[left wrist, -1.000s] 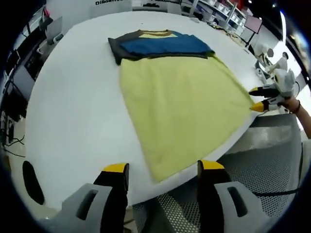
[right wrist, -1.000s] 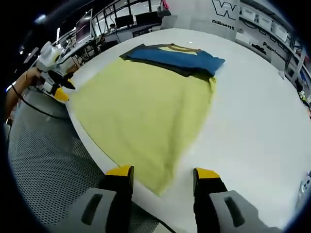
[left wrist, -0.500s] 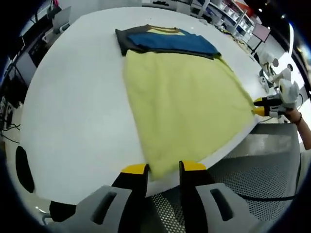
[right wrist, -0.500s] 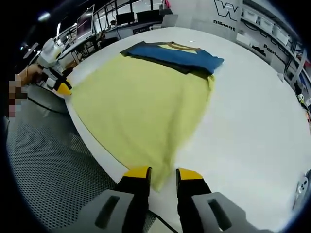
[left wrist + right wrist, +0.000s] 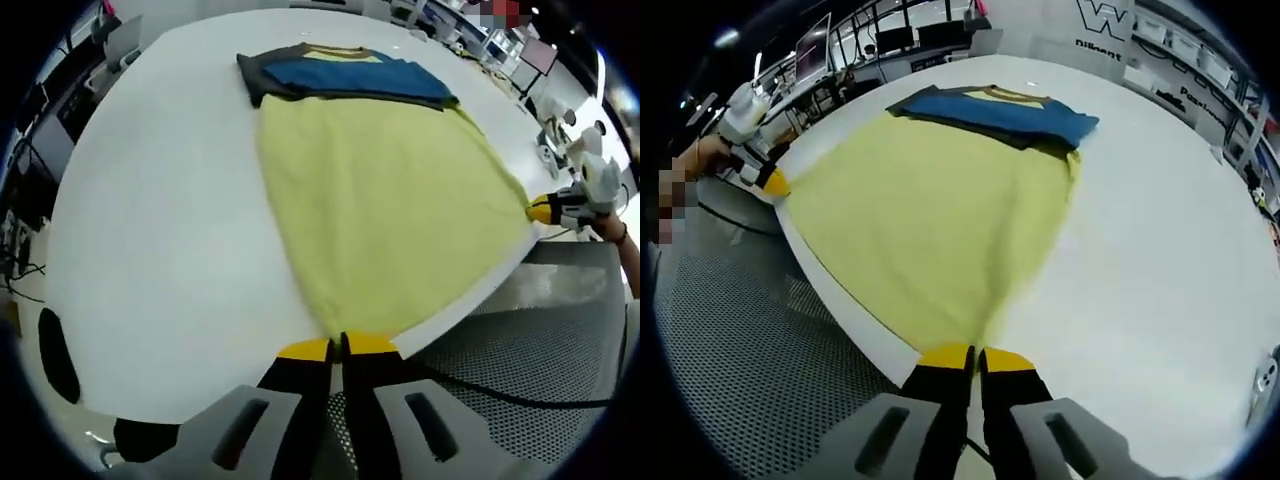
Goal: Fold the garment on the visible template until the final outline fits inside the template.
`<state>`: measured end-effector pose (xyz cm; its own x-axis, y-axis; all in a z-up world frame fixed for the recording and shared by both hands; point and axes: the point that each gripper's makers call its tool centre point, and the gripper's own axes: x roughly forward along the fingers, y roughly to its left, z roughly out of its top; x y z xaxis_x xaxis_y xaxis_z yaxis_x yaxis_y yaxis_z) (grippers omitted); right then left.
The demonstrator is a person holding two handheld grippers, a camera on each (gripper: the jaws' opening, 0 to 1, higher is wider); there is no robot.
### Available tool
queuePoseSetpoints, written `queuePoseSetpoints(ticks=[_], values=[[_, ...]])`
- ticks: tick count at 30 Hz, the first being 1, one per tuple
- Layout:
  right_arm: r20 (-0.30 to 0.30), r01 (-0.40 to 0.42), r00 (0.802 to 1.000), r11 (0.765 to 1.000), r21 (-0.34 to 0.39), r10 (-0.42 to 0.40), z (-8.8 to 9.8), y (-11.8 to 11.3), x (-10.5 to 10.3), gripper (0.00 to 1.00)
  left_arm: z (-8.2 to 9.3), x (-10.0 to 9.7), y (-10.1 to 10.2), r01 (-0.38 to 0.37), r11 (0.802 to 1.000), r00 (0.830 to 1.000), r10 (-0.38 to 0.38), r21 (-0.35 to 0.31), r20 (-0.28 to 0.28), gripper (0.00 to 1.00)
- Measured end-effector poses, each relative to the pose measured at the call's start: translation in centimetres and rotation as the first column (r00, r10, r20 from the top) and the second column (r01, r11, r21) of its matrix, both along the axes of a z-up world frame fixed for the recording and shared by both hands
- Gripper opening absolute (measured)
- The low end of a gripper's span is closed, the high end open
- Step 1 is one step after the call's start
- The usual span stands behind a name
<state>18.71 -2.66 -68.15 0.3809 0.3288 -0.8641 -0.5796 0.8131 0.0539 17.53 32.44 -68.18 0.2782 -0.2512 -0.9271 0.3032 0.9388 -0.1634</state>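
A yellow garment [image 5: 390, 210] lies flat on the white table [image 5: 160, 200], its blue and dark sleeves [image 5: 345, 78] folded across the far end. My left gripper [image 5: 340, 347] is shut on the near hem corner at the table's edge. In the left gripper view my right gripper [image 5: 545, 210] pinches the other hem corner at the right. In the right gripper view the garment [image 5: 930, 210] spreads ahead, with the blue sleeves [image 5: 1005, 112] far off. There my right gripper [image 5: 975, 355] is shut on its hem corner, and the left gripper [image 5: 775, 183] holds the corner at the left.
The hem lies along the round table's near edge [image 5: 840, 300], with a grey perforated floor [image 5: 520, 380] below. Bare white tabletop [image 5: 1160, 230] spreads beside the garment. A black oval [image 5: 55, 355] marks the table's left part. Desks with monitors [image 5: 815, 55] stand beyond.
Both grippers have moved in on the hem corners and gone from open to shut on them. The garment stays flat.
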Motion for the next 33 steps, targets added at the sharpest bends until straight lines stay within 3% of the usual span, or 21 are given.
queuePoseSetpoints(ticks=[6,14,22,28,33], values=[[-0.012,-0.048,0.999,0.999,-0.014,0.048,0.8,-0.2,-0.4,0.00,0.5,-0.5,-0.2,0.024,1.000,1.000,-0.024,-0.004,-0.008,0.07],[-0.044,-0.109,0.993,0.994,-0.011,0.108,2.5,-0.4,-1.6,0.00,2.4,-1.8,-1.0,0.069,0.997,0.998,-0.069,-0.020,-0.012,0.07],[-0.068,-0.176,0.982,0.984,-0.023,0.174,3.3,-0.3,-2.9,0.00,3.9,-2.7,-1.1,0.063,0.998,0.998,-0.064,-0.031,-0.022,0.07],[-0.033,-0.210,0.977,0.977,-0.025,0.209,5.3,-0.1,-2.6,0.00,5.8,-2.5,-1.2,0.059,0.997,0.998,-0.057,-0.054,0.022,0.07],[0.012,-0.215,0.977,0.977,0.001,0.215,6.9,0.2,-1.4,0.00,7.0,-1.3,-1.1,0.058,0.996,0.997,-0.054,-0.070,0.059,0.07]])
